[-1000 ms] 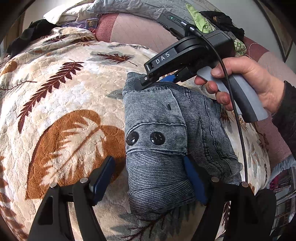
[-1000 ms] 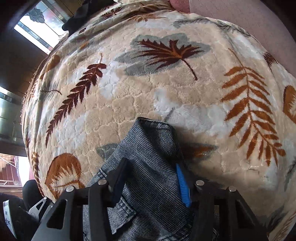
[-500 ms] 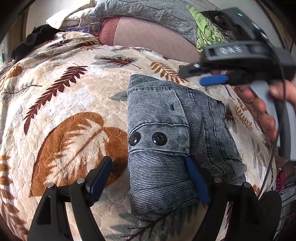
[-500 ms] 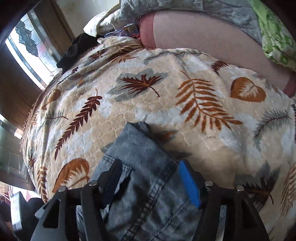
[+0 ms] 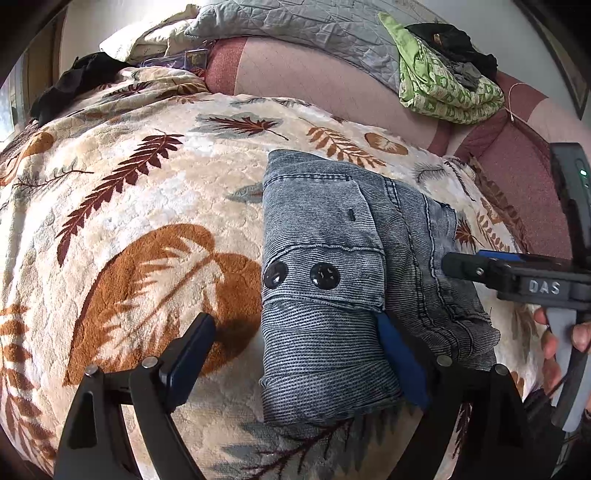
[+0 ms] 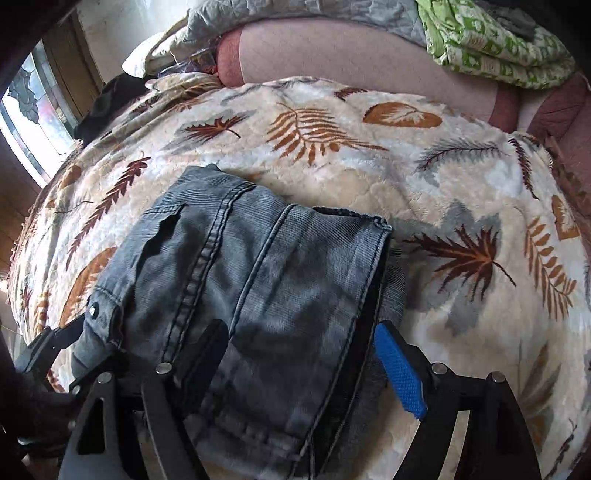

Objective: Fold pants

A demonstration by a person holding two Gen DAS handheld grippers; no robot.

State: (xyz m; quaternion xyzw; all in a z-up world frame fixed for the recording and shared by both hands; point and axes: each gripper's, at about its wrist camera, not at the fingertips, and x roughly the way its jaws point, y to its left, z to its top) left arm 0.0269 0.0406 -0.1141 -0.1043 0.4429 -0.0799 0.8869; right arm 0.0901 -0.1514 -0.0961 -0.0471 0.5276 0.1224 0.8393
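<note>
Folded grey-blue denim pants point(image 5: 332, 258) with two black buttons lie on a cream blanket point(image 5: 147, 221) printed with leaves. My left gripper point(image 5: 291, 328) straddles their near folded end. Its jaws are opening: the right blue pad lies against the fabric's side and the left pad stands apart over the blanket. My right gripper point(image 5: 465, 260), held by a hand point(image 5: 550, 343), hovers at the pants' right side. In the right wrist view the right gripper point(image 6: 301, 332) hangs above the pants point(image 6: 258, 258), its jaws opening wide and gripping nothing.
A pink cushioned back point(image 5: 332, 81) rises behind the blanket, with a grey quilt point(image 5: 295, 26) on top. A green patterned cloth point(image 5: 443, 85) and dark clothes point(image 5: 450, 40) lie at the back right. A black garment point(image 5: 77, 81) sits back left, near a window point(image 6: 33, 118).
My right gripper let go of the pants' far edge, opened wide and drew back to their right side. The left gripper stayed in place and its jaws spread a little wider.
</note>
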